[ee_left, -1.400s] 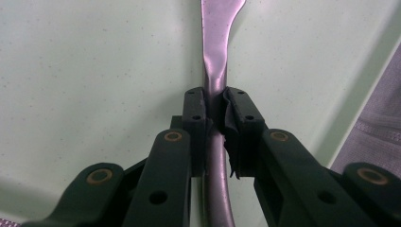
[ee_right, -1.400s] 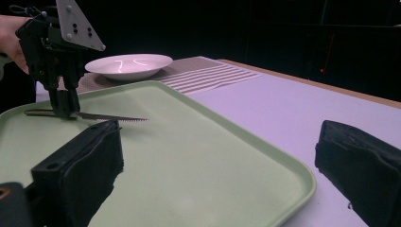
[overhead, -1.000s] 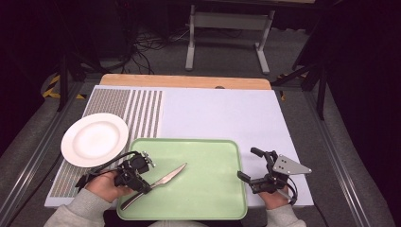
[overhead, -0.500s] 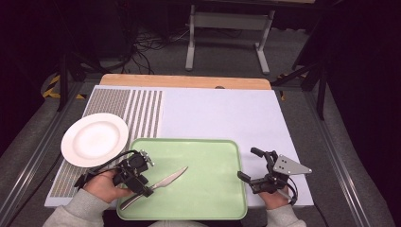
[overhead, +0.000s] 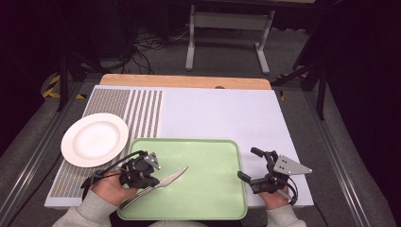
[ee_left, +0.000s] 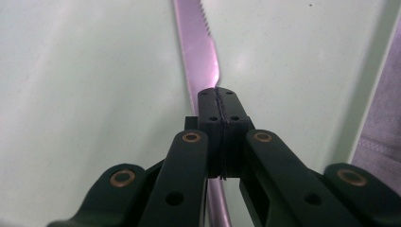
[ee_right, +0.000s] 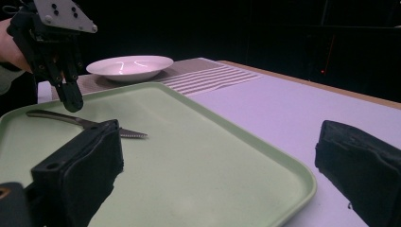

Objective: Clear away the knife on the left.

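A steel knife (overhead: 172,176) lies flat on the green tray (overhead: 208,146), its blade pointing up and right. My left gripper (overhead: 152,182) hangs over the point where blade meets handle, jaws pressed together. In the left gripper view the knife (ee_left: 201,52) runs beneath the shut left gripper (ee_left: 219,94), flat side up and not between the pads. The right gripper view shows the left gripper (ee_right: 71,101) just above the knife (ee_right: 127,134). My right gripper (overhead: 249,164) rests open at the tray's right rim, holding nothing.
A white plate (overhead: 94,139) sits left of the tray on a striped mat (overhead: 142,113). Behind the tray lies bare white tabletop (overhead: 217,113). The table's front edge runs just below both hands. The plate (ee_right: 130,66) stands beyond the tray's far rim (ee_right: 283,165).
The knife has shifted slightly on the tray under the left gripper. The right gripper has stayed where it was, still open.
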Available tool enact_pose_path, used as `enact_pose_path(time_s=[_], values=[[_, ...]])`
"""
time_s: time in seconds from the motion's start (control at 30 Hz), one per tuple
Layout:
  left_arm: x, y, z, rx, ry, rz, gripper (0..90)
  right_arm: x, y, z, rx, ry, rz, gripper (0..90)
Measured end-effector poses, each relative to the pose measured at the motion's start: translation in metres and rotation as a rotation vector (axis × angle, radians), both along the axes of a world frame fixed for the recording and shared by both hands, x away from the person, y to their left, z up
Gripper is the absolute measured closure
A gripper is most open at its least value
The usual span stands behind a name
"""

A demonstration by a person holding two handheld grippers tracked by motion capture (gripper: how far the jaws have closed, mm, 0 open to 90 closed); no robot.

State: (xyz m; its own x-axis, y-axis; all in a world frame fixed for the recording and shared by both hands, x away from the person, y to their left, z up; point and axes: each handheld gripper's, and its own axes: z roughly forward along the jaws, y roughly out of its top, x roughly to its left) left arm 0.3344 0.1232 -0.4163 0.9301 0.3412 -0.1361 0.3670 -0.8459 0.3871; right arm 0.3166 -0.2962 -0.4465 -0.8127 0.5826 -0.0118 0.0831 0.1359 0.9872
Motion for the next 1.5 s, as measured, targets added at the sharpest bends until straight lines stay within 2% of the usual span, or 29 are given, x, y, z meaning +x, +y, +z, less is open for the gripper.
enact_pose_path(time_s=[0.2,0.23,0.53,0.7,1.03,1.37,1.5], values=[[-0.004,-0.007,-0.002,0.008,-0.045,-0.053,89.9,0.0,0.0,0.0,0.0,0.001,0.001,2.3],[-0.006,-0.009,-0.003,0.018,-0.06,-0.074,89.9,0.0,0.0,0.0,-0.001,-0.001,0.001,2.3],[-0.006,-0.014,-0.01,0.04,-0.045,-0.112,89.9,0.0,0.0,0.0,0.001,0.003,0.0,2.3],[-0.005,-0.017,-0.015,0.082,-0.049,-0.105,89.9,0.0,0.0,-0.001,-0.001,0.003,-0.002,2.3],[-0.004,-0.016,-0.015,0.083,-0.05,-0.094,90.0,0.0,0.0,-0.001,-0.002,0.002,0.0,2.3],[0.003,-0.005,-0.015,0.089,-0.041,-0.026,89.9,0.0,0.0,0.0,-0.002,0.0,0.0,2.3],[0.005,-0.002,-0.015,0.092,-0.047,-0.014,89.9,0.0,0.001,0.0,-0.001,0.0,0.001,2.3]])
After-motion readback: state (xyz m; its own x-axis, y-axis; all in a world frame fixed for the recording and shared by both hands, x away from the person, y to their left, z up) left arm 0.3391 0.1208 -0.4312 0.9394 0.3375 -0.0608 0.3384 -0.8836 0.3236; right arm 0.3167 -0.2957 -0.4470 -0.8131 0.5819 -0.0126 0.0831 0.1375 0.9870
